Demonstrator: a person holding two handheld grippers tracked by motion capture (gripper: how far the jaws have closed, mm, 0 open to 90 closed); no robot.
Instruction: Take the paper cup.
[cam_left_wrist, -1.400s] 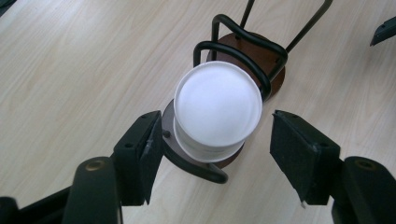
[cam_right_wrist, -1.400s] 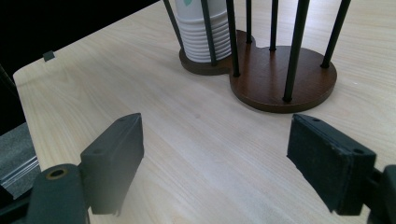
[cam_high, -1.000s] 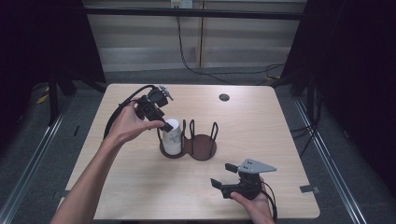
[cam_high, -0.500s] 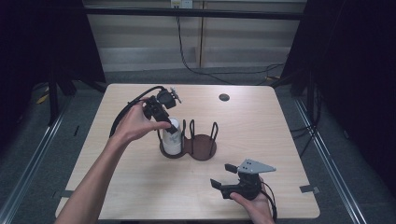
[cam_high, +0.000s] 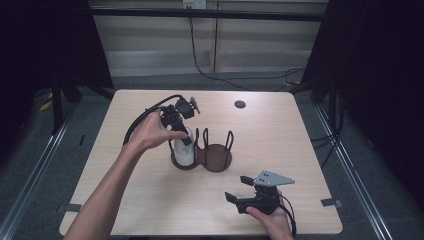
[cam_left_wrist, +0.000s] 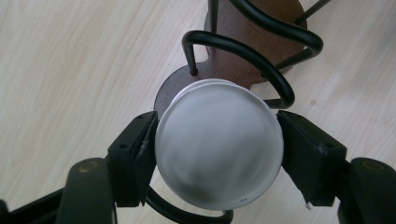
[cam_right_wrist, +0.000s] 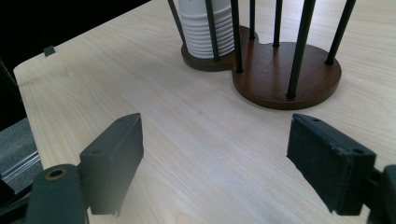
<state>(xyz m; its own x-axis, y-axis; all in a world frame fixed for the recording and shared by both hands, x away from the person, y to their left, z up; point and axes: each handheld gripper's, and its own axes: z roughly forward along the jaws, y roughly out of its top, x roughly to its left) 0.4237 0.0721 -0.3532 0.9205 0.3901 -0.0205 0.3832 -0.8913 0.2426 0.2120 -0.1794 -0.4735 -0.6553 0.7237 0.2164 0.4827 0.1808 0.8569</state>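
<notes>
Our left tongs (cam_left_wrist: 219, 154) have just been closing around the cup stack (cam_left_wrist: 219, 147) in the rack (cam_high: 202, 152) mid-worktop (cam_high: 300, 145); its top cup seems ready to lift. Right tongs (cam_right_wrist: 224, 158) wait wide, empty, near the front edge.

Nothing readable is showing anywhere. A tiny dark mark is sitting near the lower rim of the white cup (cam_left_wrist: 219, 149) bottom, in the left gripper view, but it is staying too small to make out as letters or digits. The holder (cam_high: 215, 159) beside the cup is carrying no label or brand, the table (cam_high: 300, 150) around the holder is showing plain wood grain, and the dark round spot (cam_high: 240, 104) beyond the holder is bearing no legible sign.
</notes>
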